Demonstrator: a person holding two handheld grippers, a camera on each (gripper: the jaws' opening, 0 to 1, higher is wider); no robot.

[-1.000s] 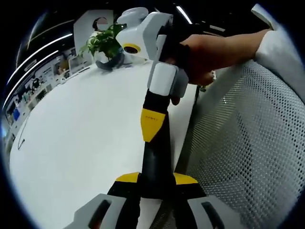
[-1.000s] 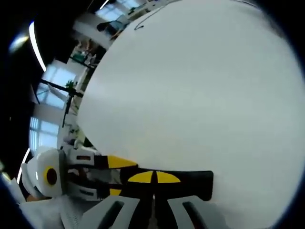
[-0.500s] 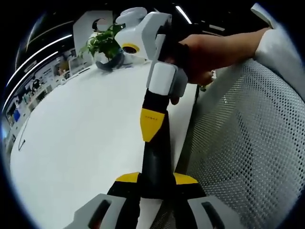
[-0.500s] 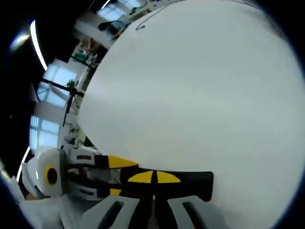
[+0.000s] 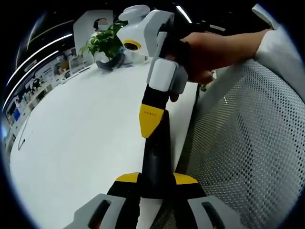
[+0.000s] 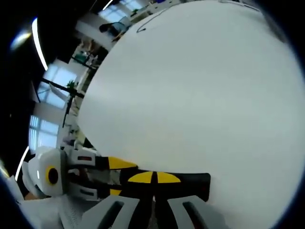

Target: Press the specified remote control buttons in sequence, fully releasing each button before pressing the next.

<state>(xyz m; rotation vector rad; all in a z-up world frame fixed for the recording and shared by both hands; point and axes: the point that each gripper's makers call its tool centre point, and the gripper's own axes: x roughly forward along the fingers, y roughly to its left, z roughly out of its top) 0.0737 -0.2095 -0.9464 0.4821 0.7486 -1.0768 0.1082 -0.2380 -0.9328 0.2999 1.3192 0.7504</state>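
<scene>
While its yellow-padded jaws close on either side of one end of the slim black remote control (image 5: 156, 160), the left gripper (image 5: 155, 183) holds that remote out over the near edge of the broad white table (image 5: 81, 133). The right gripper (image 5: 150, 121), gripped by a hand (image 5: 205, 52), has its yellow tips together and set against the remote's far end. A leafy green potted plant (image 5: 105, 43) stands at the table's far side, and a white mesh chair back (image 5: 248, 143) is just beside the table.

Open-plan office: white table (image 5: 71, 143), mesh chair (image 5: 248, 152), ceiling strip lights (image 5: 38, 52).
</scene>
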